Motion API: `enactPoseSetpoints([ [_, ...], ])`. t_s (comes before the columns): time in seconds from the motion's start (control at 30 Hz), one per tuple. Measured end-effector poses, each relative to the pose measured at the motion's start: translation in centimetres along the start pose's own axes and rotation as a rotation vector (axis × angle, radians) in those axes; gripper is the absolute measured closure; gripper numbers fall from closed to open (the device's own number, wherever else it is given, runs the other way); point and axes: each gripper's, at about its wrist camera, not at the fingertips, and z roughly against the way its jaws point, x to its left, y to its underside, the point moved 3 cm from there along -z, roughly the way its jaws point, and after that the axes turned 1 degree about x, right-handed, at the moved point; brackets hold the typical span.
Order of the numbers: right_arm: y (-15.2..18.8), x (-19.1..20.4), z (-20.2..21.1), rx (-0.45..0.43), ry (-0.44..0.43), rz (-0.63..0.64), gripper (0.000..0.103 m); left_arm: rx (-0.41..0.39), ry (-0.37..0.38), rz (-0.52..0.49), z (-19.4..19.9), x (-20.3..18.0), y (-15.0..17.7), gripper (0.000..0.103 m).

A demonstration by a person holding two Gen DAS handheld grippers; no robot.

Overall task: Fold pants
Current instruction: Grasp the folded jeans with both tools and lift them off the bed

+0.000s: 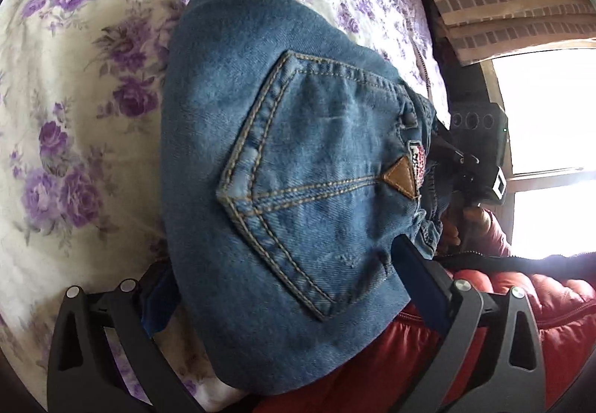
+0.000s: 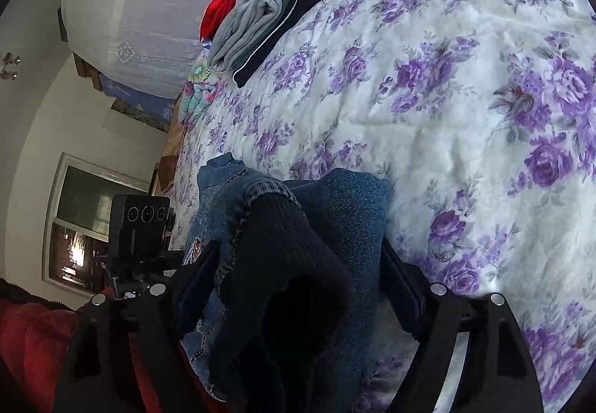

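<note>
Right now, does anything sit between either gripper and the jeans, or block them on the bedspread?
Nothing visible does. The folded jeans already lie between the fingers of the left gripper and of the right gripper. The stack of folded clothes sits far off across the floral bedspread, and the stretch between is bare.

- The folded jeans [image 1: 283,167] lie on the bedspread [image 1: 74,78], at the near edge of the bed.
- In the left wrist view the left tongs [image 1: 275,305] straddle the near end of the jeans, one finger on each side.
- The right tongs [image 2: 298,279] stand on either side of the jeans' bunched waist end, with its dark lining [image 2: 283,264] turned out between them.
- A stack of folded clothes [image 2: 260,10] sits far off on the bed, well apart from the jeans.
- A padded jacket [image 1: 503,305] lies just below the jeans in the left wrist view.
</note>
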Motion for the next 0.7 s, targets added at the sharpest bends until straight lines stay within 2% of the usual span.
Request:
enactPoseSetpoints([
  [0.13, 0.2, 0.5, -0.4, 0.014, 0.020, 0.039, 0.016, -0.018, 0.009, 0.038, 0.1, 0.1, -0.1, 0.005],
  [0.2, 0.3, 1.2, -0.9, 0.029, 0.057, 0.067, 0.013, -0.013, -0.037, 0.005, 0.1, -0.5, -0.1, 0.005],
  [0.27, 0.4, 1.9, -1.2, 0.040, 0.123, 0.081, 0.014, 0.003, -0.116, -0.080, -0.4, -2.4, -0.3, 0.005],
  [0.33, 0.5, 2.6, -1.0, 0.033, 0.175, 0.095, 0.023, -0.001, -0.158, -0.129, -0.3, -3.3, -0.2, 0.007],
  [0.43, 0.8, 4.2, -0.2, 0.011, 0.218, 0.146, 0.034, -0.028, -0.162, -0.102, 0.8, -3.1, -0.1, 0.022],
  [0.5, 1.0, 5.3, 0.4, -0.003, 0.232, 0.178, 0.037, -0.047, -0.147, -0.073, 1.7, -2.7, 0.0, 0.031],
  [0.7, 0.0, 8.7, 0.9, -0.057, 0.249, 0.221, 0.042, -0.069, -0.144, -0.085, 4.2, -2.7, 0.0, 0.040],
])
